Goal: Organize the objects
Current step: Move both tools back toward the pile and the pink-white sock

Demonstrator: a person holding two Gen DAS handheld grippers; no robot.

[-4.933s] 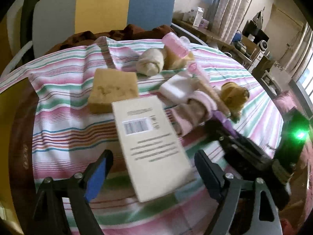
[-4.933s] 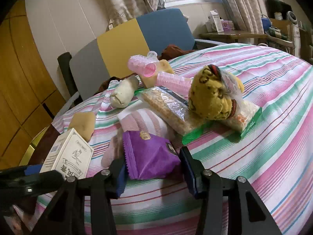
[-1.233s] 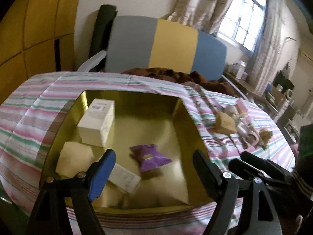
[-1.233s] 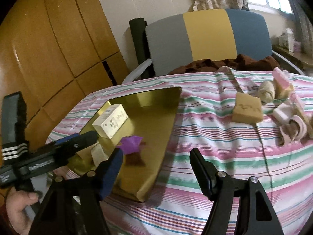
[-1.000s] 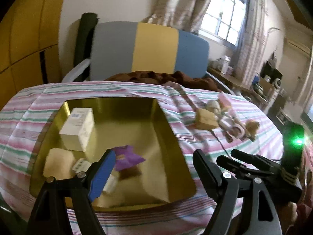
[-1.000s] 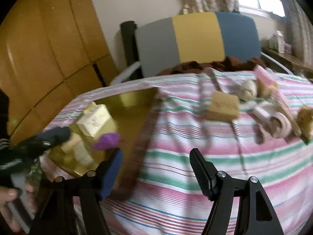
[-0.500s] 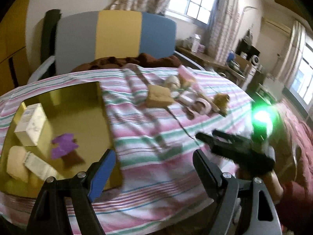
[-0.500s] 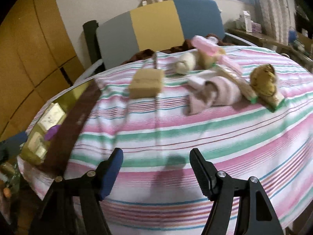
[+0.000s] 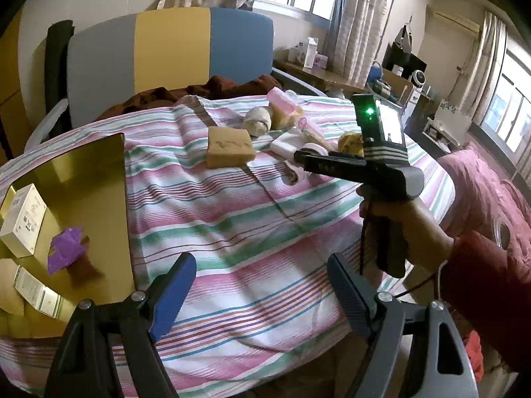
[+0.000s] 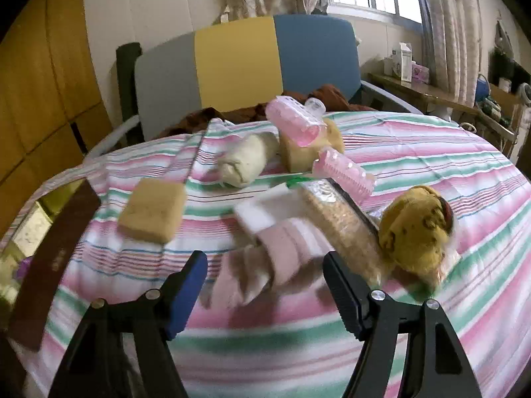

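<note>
Your pink, green and white striped cloth (image 9: 232, 205) covers the table before a grey, yellow and blue chair (image 9: 172, 49). Left gripper (image 9: 262, 285) gapes empty beside the gold tray (image 9: 83, 172); right gripper (image 10: 265, 285), jaws just widening, straddles a pink folded cloth (image 10: 265, 265) without pressing it.

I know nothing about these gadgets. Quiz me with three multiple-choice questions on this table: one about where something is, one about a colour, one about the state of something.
1. Where does the white carton box lie?
A. in the gold tray
B. on the chair
C. among the pink hair rollers

2. What colour is the crinkled snack packet in the gold tray?
A. green
B. purple
C. orange

3. How does the right gripper stand?
A. shut on the tan sponge
B. shut on a hair roller
C. open, gripping nothing

Answers:
1 A: the box rests on the tray's shiny floor near its left wall.
2 B: the packet is plainly purple against the gold.
3 C: its jaws stand apart before the pink folded cloth, pads touching nothing; the tan sponge lies apart on the striped tablecloth.
</note>
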